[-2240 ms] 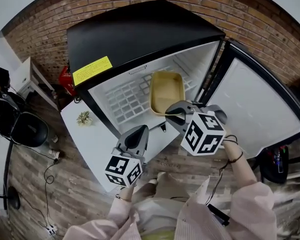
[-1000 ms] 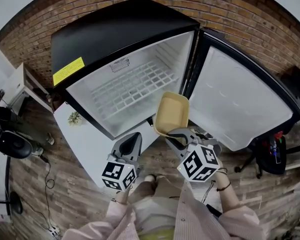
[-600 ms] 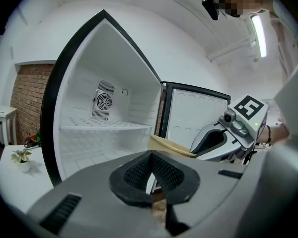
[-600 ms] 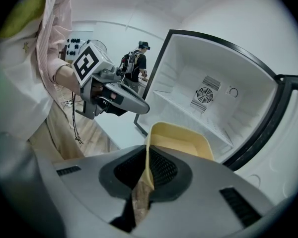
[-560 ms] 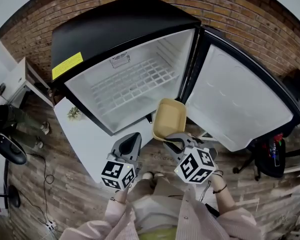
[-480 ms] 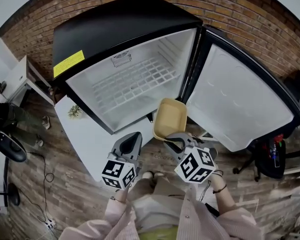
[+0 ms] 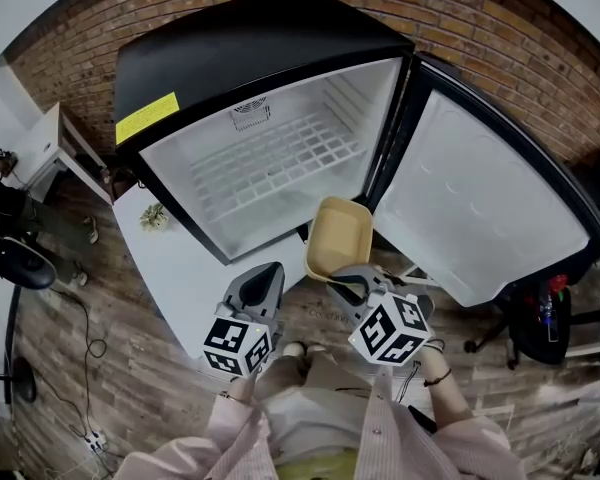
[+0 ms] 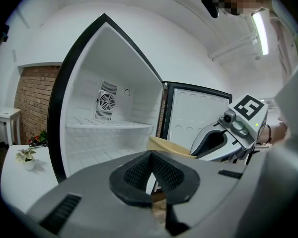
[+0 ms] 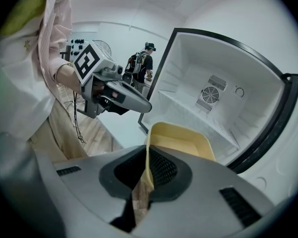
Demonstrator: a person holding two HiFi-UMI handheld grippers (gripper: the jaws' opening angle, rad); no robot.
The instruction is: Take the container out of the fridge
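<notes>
A brick wall [image 7: 500, 28] backed the open fridge [image 7: 280, 68]. Near it, the right hand-held gripper [image 9: 145, 176] clenched the tan container [image 7: 340, 236] by its rim; the left hand-held gripper [image 8: 153, 176] was closed, empty.

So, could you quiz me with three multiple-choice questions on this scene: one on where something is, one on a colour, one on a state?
1. Where is the container?
A) inside the fridge
B) on top of the fridge
C) held in front of the fridge

2. What colour is the container?
A) pale yellow
B) blue
C) red

3. How is the fridge door?
A) shut
B) swung wide open
C) taken off

Answers:
1 C: the right hand-held gripper clamps its rim outside the fridge.
2 A: it shows pale yellow in every view.
3 B: the door stands wide open to the right, with its white inner side showing.
</notes>
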